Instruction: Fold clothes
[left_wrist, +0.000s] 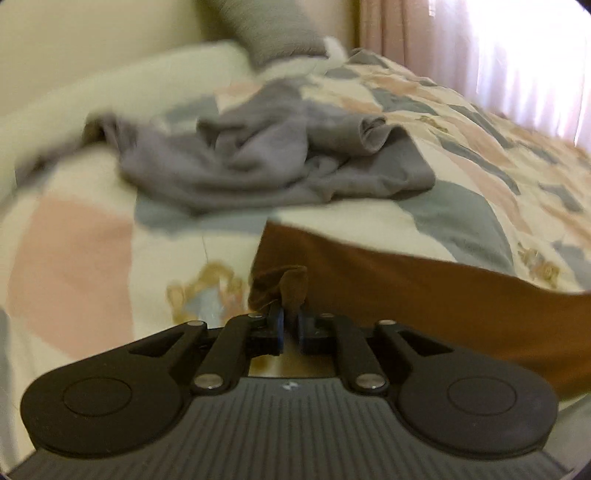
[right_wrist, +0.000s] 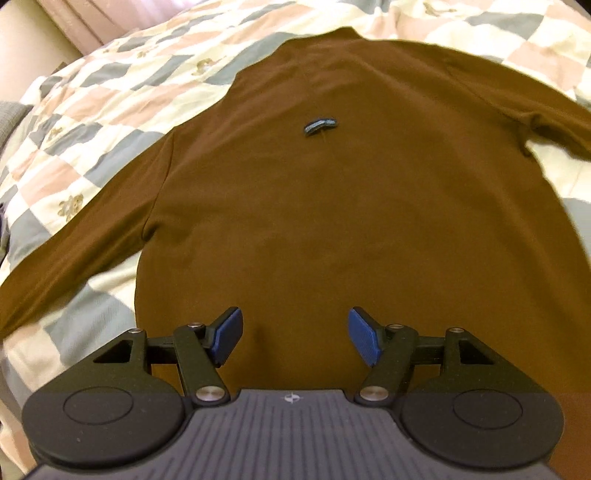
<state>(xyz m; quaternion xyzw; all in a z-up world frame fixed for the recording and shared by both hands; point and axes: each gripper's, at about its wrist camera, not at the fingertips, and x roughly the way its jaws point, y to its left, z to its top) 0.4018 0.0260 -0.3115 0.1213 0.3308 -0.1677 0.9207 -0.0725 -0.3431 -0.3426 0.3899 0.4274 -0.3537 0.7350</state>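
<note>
Left wrist view showed the left gripper (left_wrist: 290, 326) pinching the brown shirt (left_wrist: 406, 291) at a corner. The right gripper (right_wrist: 294, 338) hovered wide apart above the spread shirt's near hem. Folding looked barely begun; next it likely needed a matching grasp.

light: soft daylight through curtain (left_wrist: 498, 55), glare there | blur: left view smeared | edges: fisheye-bent, dark corners

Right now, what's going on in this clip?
A person with a handheld gripper in each hand is folding laundry on a bed with a patchwork quilt. A brown long-sleeved shirt lies spread flat on the quilt. The left gripper is shut on a bunched corner of it, while the right gripper hangs open over the shirt's near end, holding nothing. A crumpled grey garment waits farther up the bed, untouched. No fold shows in the brown shirt yet.
</note>
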